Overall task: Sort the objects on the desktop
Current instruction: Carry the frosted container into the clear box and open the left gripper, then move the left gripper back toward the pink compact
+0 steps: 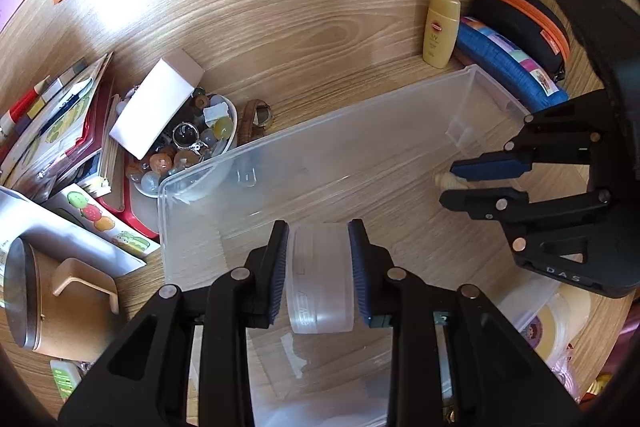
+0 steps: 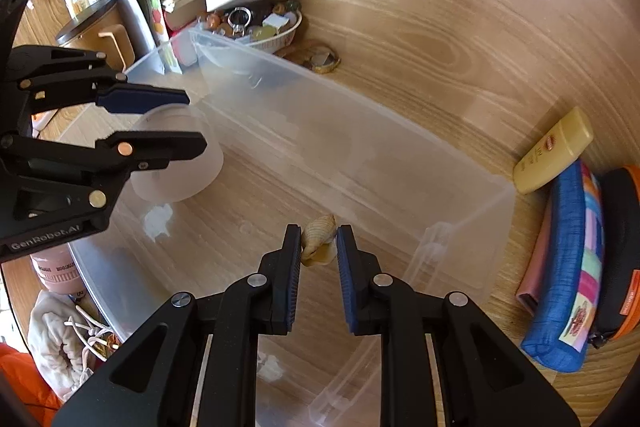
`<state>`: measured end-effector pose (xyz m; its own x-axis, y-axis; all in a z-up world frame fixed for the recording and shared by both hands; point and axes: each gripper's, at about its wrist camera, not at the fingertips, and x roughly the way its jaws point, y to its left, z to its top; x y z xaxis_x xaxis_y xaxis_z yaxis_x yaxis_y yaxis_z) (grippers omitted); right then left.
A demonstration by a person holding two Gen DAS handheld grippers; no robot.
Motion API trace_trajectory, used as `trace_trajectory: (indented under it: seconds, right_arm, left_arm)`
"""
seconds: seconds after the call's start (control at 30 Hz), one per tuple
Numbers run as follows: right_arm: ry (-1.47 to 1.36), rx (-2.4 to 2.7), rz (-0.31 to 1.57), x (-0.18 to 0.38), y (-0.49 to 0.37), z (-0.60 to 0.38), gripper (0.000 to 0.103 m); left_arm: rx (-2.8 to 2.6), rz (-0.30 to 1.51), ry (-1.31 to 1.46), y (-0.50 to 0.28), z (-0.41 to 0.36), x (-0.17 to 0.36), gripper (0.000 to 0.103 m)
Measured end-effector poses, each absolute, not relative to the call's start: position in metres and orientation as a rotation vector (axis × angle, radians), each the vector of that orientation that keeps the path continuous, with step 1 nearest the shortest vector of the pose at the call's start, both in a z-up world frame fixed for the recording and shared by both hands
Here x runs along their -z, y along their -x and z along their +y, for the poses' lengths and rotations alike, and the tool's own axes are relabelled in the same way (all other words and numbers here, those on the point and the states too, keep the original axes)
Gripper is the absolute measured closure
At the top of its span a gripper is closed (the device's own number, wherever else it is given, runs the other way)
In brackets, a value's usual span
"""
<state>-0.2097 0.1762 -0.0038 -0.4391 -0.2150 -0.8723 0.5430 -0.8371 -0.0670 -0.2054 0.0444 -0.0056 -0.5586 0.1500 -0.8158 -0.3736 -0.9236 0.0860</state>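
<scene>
A clear plastic bin (image 1: 320, 163) stands on a wooden desk (image 1: 300, 7), its near end cut off behind the black gripper frames in both views and its see-through walls hard to trace against the wood. Inside it, the left gripper (image 1: 319, 267) is closed on a frosted translucent cup (image 1: 320, 279), pads pressed to either side; faint raised lettering on the cup cannot be read. The right gripper (image 2: 319, 247), narrowly parted, straddles a small ribbed tan seashell (image 2: 318, 229) at the bin's floor, though whether both pads touch it is unclear. Beyond the bin sit a bowl of trinkets (image 1: 188, 143), a yellow sunscreen bottle (image 1: 440, 31) and a blue pencil case (image 1: 508, 67)
</scene>
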Motion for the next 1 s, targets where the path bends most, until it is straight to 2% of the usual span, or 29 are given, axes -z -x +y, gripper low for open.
trace_trajectory:
  seconds: [0.27,0.33,0.37,0.4,0.53,0.6,0.7,0.87,1.0]
  right_arm:
    - [-1.298,2.284,0.532,0.007,0.205,0.169,0.087]
    - [-1.281,2.294,0.566,0.006,0.203,0.166,0.087]
    - [-1.283,2.291,0.566,0.006,0.202,0.165,0.087]
    - [-1.288,2.288,0.563,0.006,0.202,0.164,0.084]
    - [-1.259,2.327,0.591,0.001,0.198,0.162,0.054]
    - [-1.235,2.341,0.595,-0.003,0.196,0.161,0.048]
    - [-1.216,2.37,0.599,-0.009,0.191,0.16,0.036]
    - [-1.188,2.43,0.646,-0.015,0.184,0.161,0.03]
    - [-1.197,2.45,0.604,-0.024,0.179,0.167,0.027]
  left_arm:
    - [-2.507,0.392,1.289,0.203,0.049,0.011,0.071]
    - [-2.522,0.41,1.272,0.201,0.05,0.009,0.06]
    - [-2.529,0.413,1.258,0.2,0.05,0.007,0.05]
    - [-2.535,0.415,1.246,0.199,0.05,0.005,0.044]
    - [-2.547,0.424,1.212,0.195,0.049,-0.001,0.039]
    - [-2.555,0.431,1.202,0.192,0.048,-0.004,0.035]
    - [-2.564,0.444,1.191,0.189,0.047,-0.006,0.034]
    - [-2.578,0.472,1.171,0.18,0.047,-0.009,0.034]
    - [-2.591,0.482,1.144,0.17,0.044,-0.016,0.033]
